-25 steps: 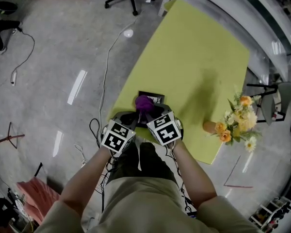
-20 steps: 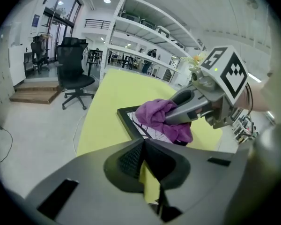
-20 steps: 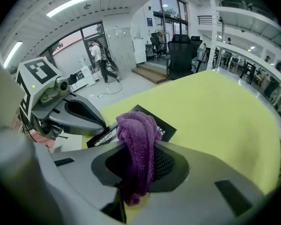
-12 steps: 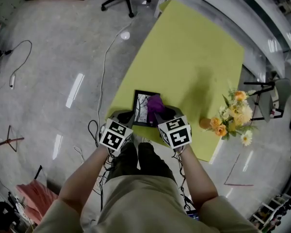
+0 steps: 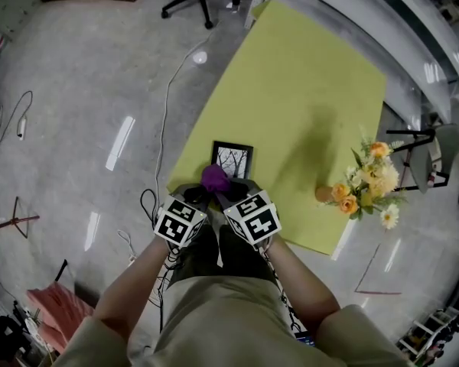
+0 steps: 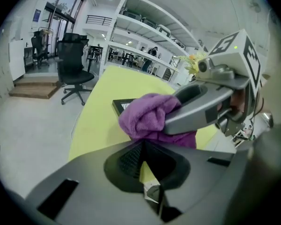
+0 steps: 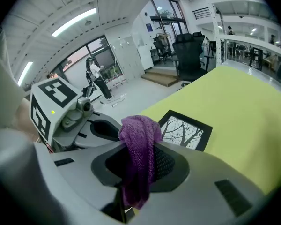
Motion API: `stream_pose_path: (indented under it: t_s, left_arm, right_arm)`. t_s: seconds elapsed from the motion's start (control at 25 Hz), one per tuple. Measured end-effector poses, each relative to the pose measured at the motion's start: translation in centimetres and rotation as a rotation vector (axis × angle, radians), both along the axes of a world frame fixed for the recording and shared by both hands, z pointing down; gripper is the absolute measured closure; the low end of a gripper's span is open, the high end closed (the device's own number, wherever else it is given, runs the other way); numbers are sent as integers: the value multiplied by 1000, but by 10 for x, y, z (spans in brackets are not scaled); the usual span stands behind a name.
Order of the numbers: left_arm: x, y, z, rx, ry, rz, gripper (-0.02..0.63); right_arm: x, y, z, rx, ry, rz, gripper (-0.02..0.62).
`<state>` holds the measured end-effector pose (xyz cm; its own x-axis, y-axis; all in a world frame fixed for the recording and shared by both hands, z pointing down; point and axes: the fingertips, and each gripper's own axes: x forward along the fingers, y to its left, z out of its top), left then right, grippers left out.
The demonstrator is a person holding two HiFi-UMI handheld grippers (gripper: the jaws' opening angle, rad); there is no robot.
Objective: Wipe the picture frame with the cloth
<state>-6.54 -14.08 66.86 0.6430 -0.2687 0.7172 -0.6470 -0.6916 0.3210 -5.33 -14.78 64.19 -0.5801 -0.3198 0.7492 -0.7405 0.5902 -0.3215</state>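
In the head view, the picture frame [image 5: 232, 160] lies flat near the front edge of the yellow table [image 5: 306, 82]. The purple cloth [image 5: 213, 178] is over its near rim, carried by the right gripper [image 5: 228, 191], with the left gripper [image 5: 193, 196] close alongside. The left gripper view shows its jaws together on nothing, seemingly idle. The right gripper view shows jaws clamped on the cloth, with a wad jutting forward as a wiping pad. Whether it touches the frame is unclear.

Office: swivel chair [image 6: 72, 64], open shelving [image 6: 140, 20]
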Motion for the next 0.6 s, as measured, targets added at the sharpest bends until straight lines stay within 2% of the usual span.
stream_pose_path:
  t_s: [0.16, 0.28, 0.52, 0.6]
  left_arm:
    - [0, -1, 0, 9, -7, 1, 598]
    - [0, -1, -1, 13, -11, 3, 598]
    - [-1, -1, 1, 6, -17, 5, 598]
    - [-1, -1, 1, 3, -22, 3, 598]
  right_arm:
    - [6, 4, 17, -26, 33, -12, 503]
    - [24, 6, 24, -30, 98, -16, 503]
    - [76, 14, 26, -20, 225, 54, 503]
    - [85, 19, 21, -18, 240, 73, 503]
